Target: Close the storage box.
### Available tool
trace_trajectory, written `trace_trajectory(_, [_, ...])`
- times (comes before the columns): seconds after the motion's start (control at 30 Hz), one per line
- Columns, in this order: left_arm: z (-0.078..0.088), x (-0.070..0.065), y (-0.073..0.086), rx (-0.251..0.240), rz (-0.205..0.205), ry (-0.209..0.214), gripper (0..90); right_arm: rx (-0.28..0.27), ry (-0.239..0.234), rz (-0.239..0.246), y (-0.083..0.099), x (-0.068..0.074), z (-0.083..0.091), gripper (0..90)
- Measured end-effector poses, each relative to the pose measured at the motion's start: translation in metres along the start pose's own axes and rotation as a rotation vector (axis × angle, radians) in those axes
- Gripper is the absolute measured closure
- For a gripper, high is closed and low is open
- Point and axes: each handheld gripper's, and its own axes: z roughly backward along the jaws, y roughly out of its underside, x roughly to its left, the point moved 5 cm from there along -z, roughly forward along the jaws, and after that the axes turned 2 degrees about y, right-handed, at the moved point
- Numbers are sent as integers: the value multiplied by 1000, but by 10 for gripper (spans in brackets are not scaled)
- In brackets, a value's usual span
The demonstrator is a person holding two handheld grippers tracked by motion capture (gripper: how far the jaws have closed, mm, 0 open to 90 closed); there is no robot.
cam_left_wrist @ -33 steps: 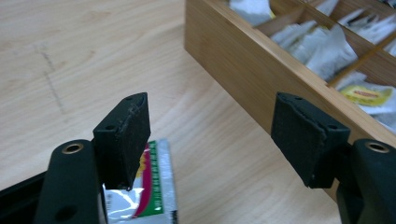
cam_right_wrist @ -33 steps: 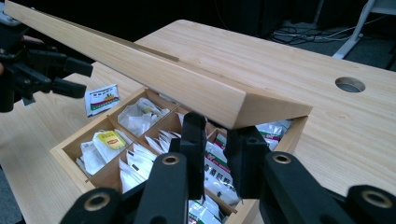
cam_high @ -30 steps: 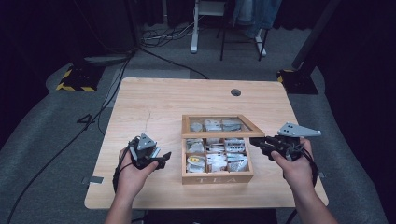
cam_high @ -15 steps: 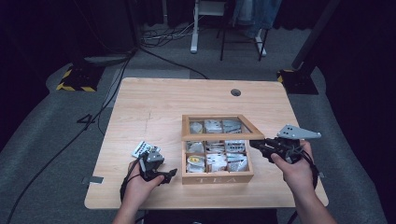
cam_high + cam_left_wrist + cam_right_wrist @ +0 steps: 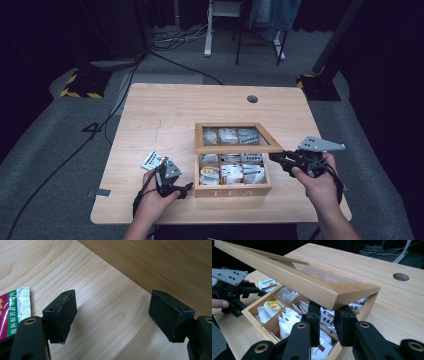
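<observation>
A wooden tea box [image 5: 232, 189] stands mid-table with several sachets in its compartments. Its glass-paned lid [image 5: 235, 147] is propped half open, and my right gripper [image 5: 276, 158] is shut on the lid's front right corner [image 5: 352, 293]; in the right gripper view the right gripper [image 5: 328, 308] reaches up under that corner. My left gripper [image 5: 181, 189] rests low on the table just left of the box. Its jaws have just been opening, and the left gripper [image 5: 112, 315] has only bare wood between them. A red, green and white sachet [image 5: 153, 160] lies flat beside it, seen as the sachet [image 5: 15, 307] left of the jaw.
The light wooden table [image 5: 170, 110] has a round cable hole [image 5: 252, 99] at the back right. Cables, a yellow-black striped floor base [image 5: 80, 85] and stand legs lie on the floor beyond. The box wall [image 5: 162, 262] runs close to the left gripper.
The left hand has dropped and pulled back toward the near edge, and the sachet now lies uncovered on the table behind it. The right gripper and lid have stayed put.
</observation>
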Motion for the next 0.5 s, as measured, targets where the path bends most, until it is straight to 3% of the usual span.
trace_trajectory(0.5, [-2,3,-2,-2,3,2,232,65,-16,-4,10,2,0,723])
